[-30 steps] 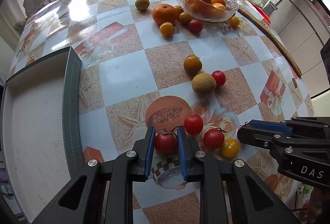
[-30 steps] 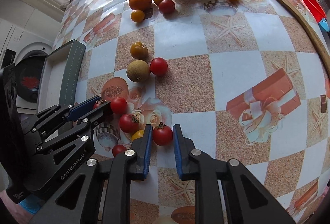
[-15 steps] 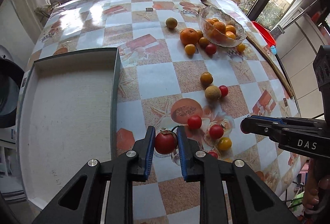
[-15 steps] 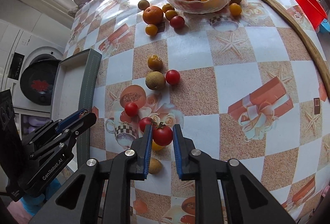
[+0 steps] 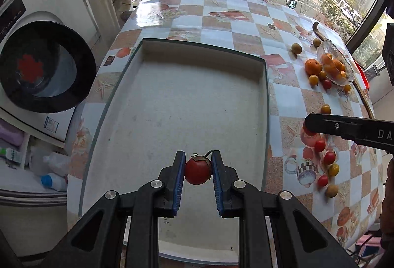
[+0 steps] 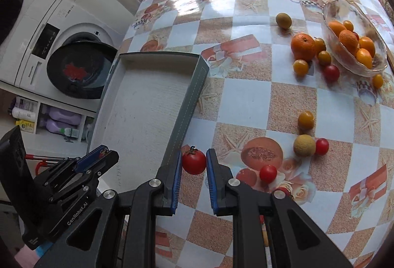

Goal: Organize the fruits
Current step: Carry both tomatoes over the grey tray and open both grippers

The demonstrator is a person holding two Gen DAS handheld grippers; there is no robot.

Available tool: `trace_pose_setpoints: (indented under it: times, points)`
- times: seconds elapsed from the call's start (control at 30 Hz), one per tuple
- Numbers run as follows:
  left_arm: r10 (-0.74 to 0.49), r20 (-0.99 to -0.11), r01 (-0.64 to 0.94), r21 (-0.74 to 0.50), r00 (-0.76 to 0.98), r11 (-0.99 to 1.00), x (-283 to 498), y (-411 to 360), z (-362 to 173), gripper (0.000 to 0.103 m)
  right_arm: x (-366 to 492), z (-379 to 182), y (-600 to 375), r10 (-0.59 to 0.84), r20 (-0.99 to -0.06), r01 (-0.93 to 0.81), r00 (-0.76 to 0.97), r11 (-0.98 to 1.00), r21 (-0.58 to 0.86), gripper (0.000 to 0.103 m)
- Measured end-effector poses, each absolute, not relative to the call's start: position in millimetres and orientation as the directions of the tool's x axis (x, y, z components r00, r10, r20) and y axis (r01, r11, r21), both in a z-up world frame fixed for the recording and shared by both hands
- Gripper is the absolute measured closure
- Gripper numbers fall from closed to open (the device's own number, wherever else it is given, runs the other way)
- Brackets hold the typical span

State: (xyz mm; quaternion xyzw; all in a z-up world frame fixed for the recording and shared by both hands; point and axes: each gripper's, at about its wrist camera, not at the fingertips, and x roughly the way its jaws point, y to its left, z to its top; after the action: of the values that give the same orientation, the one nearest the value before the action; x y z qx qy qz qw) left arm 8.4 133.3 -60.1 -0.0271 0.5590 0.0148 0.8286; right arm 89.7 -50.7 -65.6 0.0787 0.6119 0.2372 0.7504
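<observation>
My left gripper (image 5: 197, 167) is shut on a red tomato (image 5: 197, 170) with a stem and holds it above the near part of the grey tray (image 5: 187, 105). My right gripper (image 6: 194, 160) is shut on another red tomato (image 6: 193, 161), held over the tablecloth just right of the tray's right wall (image 6: 187, 117). The left gripper also shows in the right wrist view (image 6: 103, 154), over the tray. Loose tomatoes and small fruits (image 6: 268, 173) lie on the table.
A glass bowl (image 6: 354, 41) of oranges stands far right, with an orange (image 6: 303, 46) and small fruits beside it. A washing machine (image 6: 73, 70) stands left of the table. A round tan fruit (image 6: 304, 145) lies mid-table.
Both grippers lifted their tomatoes off the table and swung left. The left one now hangs over the tray; the right one reached the tray's right edge.
</observation>
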Motion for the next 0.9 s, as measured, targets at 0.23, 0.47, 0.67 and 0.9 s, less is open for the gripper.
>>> trace_pose_setpoints:
  times: [0.23, 0.47, 0.67, 0.9]
  points:
    - [0.07, -0.936, -0.157, 0.017, 0.344, 0.987, 11, 182, -85, 0.08, 125, -80, 17, 0.43, -0.896, -0.35, 0.109, 0.86, 0.37, 0.082]
    - [0.086, -0.945, -0.196, 0.024, 0.314, 0.98, 18, 198, -107, 0.08, 145, -108, 50, 0.354, -0.931, -0.378, 0.093, 0.877, 0.296, 0.081]
    - [0.119, -0.949, -0.194, 0.063, 0.292, 0.979, 17, 196, -115, 0.077, 146, -121, 60, 0.302, -0.949, -0.422, 0.093, 0.875, 0.237, 0.08]
    - [0.169, -0.933, -0.165, 0.121, 0.319, 0.979, 14, 190, -110, 0.021, 144, -113, 59, 0.308, -0.945, -0.444, 0.107, 0.866, 0.232, 0.031]
